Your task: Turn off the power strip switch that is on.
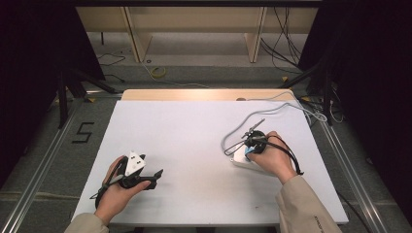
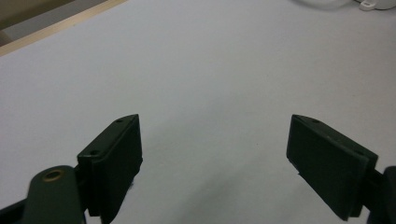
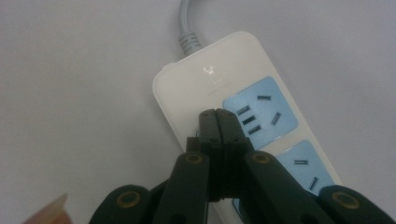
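My right hand-held gripper (image 3: 218,116) has its jaws pressed fully together with nothing between them, the tips resting over the white power strip (image 3: 196,93), just beside its upper blue socket panel (image 3: 261,112). The strip lies flat on the table (image 1: 194,136) directly beneath this gripper, its grey cord (image 3: 187,28) running away ahead of the tips. My left hand-held gripper (image 2: 215,144) stands wide open and empty over bare table, well apart from the strip.
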